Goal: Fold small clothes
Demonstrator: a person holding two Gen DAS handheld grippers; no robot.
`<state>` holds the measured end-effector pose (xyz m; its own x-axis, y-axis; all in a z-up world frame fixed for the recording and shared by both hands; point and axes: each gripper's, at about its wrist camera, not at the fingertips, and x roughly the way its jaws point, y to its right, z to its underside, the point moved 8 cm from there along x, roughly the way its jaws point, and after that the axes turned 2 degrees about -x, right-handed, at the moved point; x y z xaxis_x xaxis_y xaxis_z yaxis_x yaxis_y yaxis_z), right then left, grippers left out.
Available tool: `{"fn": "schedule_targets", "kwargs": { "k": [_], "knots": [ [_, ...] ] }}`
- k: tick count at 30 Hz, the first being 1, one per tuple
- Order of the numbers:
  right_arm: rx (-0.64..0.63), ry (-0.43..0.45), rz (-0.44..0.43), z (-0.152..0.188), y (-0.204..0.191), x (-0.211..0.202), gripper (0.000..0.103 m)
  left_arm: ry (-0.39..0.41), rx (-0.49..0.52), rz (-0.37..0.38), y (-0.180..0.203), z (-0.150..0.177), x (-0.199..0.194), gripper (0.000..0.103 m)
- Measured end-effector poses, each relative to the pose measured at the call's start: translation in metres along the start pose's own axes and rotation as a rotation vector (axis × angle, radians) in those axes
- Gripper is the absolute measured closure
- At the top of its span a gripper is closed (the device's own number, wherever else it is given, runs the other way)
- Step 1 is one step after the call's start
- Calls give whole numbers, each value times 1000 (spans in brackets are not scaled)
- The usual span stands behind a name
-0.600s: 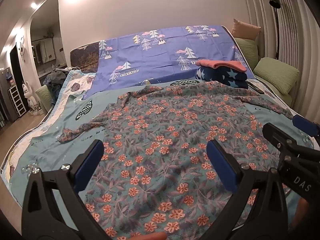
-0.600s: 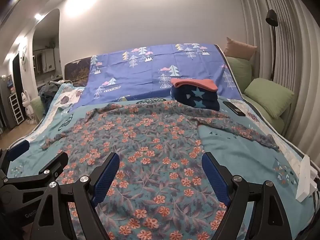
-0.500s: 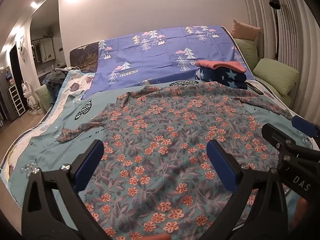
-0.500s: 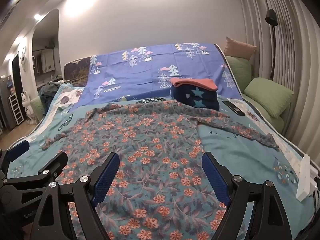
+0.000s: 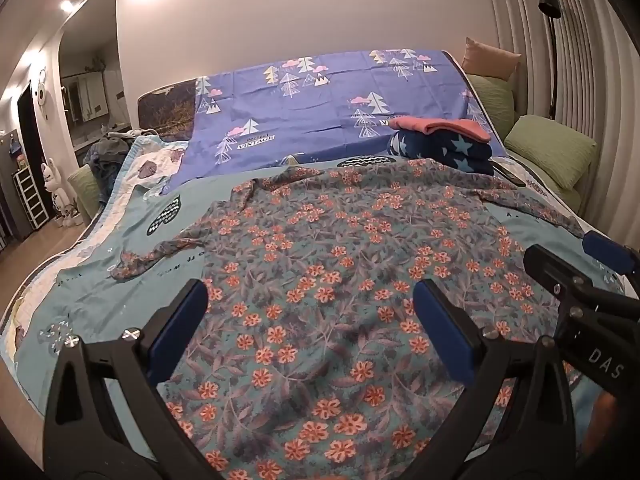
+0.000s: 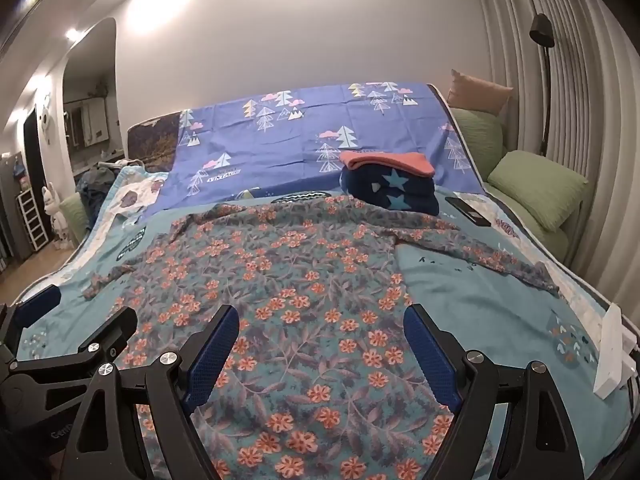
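The floral garment (image 5: 352, 264) lay spread flat on the teal bedspread (image 5: 100, 280), directly ahead of and beneath both your grippers, its body running away from you toward the folded stack at the head of the bed. Its long axis, sleeve to sleeve, ran across your view: the left sleeve (image 5: 160, 252) trailed off to your left, and the right sleeve (image 6: 480, 252) stretched out toward the right edge of the bed, ending near the white power strip (image 6: 612, 352).

Your left gripper (image 5: 310, 330) hovered over the near hem with its jaws spread wide, holding nothing; the blue pads (image 5: 178, 332) looked to sit just above the cloth, though I could not tell whether they touched it. Your right gripper (image 6: 320, 356) was likewise released and wide apart, empty, over the near part of the body, close beside the left one. Each tool showed in the other's camera.

Judging by the layout, the left gripper was nearer the left sleeve and the right gripper nearer the right sleeve, so each sleeve fold would fall to its own side.

The navy star-print folded piece (image 6: 392, 194) with a coral one (image 6: 388, 160) on top sat just beyond the collar end, a dark remote (image 6: 466, 210) beside it.
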<state>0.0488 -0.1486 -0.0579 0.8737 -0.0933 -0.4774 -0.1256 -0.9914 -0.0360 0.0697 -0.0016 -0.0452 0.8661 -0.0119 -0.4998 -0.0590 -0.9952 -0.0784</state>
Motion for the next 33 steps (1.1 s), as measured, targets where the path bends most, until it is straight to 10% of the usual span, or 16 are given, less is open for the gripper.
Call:
{"fn": "schedule_targets", "kwargs": {
  "k": [33],
  "knots": [
    [-11, 3, -27, 4, -9, 2, 17, 12, -60, 24, -12, 8, 4, 1]
  ]
}}
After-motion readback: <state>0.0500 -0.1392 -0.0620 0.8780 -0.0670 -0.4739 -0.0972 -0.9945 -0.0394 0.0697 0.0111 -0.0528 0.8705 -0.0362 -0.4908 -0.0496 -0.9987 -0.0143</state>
